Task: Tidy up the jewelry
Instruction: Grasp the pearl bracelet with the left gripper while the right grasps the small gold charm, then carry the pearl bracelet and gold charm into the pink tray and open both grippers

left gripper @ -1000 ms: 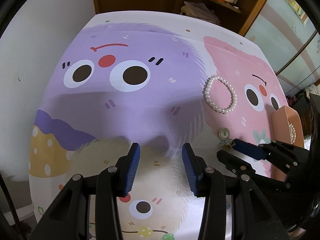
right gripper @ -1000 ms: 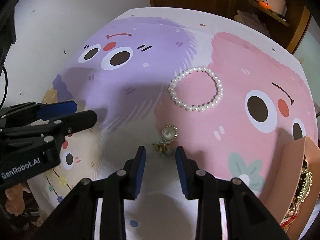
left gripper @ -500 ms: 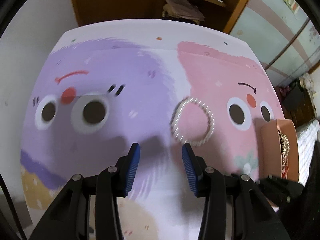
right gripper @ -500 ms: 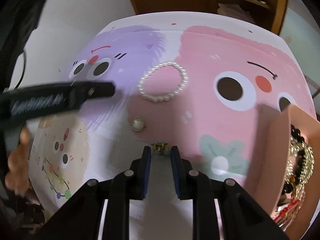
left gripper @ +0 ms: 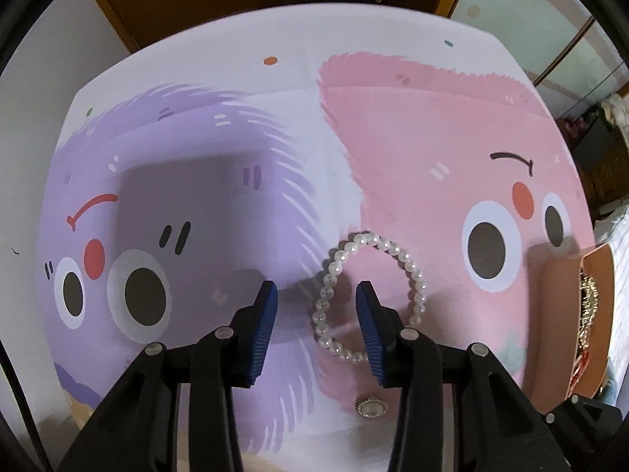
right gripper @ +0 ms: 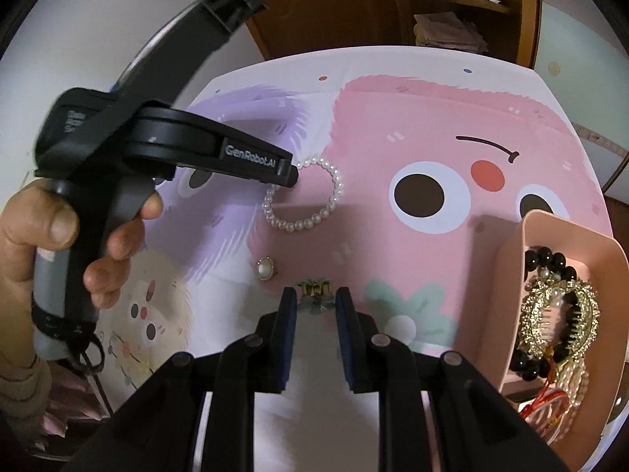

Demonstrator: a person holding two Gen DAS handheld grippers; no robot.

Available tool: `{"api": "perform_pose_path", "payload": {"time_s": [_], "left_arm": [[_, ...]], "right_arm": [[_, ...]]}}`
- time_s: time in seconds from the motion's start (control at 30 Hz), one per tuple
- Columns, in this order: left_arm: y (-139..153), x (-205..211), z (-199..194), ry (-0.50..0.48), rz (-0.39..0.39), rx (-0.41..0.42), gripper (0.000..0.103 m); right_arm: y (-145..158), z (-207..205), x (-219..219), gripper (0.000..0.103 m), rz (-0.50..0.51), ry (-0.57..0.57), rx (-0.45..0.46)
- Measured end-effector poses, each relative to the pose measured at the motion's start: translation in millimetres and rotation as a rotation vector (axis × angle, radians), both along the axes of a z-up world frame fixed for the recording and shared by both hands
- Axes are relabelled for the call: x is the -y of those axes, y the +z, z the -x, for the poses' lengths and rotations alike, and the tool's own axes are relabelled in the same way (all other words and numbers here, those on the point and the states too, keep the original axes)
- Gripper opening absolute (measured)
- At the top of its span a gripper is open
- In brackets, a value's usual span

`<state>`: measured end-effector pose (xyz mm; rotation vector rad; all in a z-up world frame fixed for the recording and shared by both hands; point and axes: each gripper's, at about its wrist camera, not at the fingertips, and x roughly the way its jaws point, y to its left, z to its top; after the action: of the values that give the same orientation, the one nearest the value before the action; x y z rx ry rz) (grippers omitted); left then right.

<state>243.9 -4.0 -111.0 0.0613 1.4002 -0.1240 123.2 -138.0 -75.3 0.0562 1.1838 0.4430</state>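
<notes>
Pearl bracelet (left gripper: 367, 299) partly behind closing, empty left tool (left gripper: 316, 299); tiny blurred clip (right gripper: 314, 293) in right tool (right gripper: 316, 303).

1. Even indoor light, moderately bright; no harsh glare on the worktop (left gripper: 298, 63).
2. Soft grey shadows fall across the worktop beneath each claw.
3. Strong fisheye bowing, black vignette at corners.
4. Person's hand (right gripper: 59, 236) at the near edge slightly soft; centre sharp.
</notes>
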Motion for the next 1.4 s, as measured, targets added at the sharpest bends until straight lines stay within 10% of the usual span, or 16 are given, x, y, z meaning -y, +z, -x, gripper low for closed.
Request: {"api": "perform_pose_path", "payload": {"time_s": [0.23,0.33,0.57,1.4], "left_arm": [[-8,8,-3,-0.035,-0.019,-0.020,0.028],[-9,14,-3,-0.056,-0.016,-0.024,0.006],[-2,11,5,0.011,0.006,-0.012,0.005],[182,103,106,-0.202,0.282,0.237,0.005]], "right_arm": [[1,2,3,0.020,-0.016,-0.007,-0.003],[0,1,3,0.020,-0.018,-0.010,-0.008],[2,2,5,0.020,-0.026,-0.013,-0.003],[76,42,128,0.020,0.034,-0.232,0.121]]}}
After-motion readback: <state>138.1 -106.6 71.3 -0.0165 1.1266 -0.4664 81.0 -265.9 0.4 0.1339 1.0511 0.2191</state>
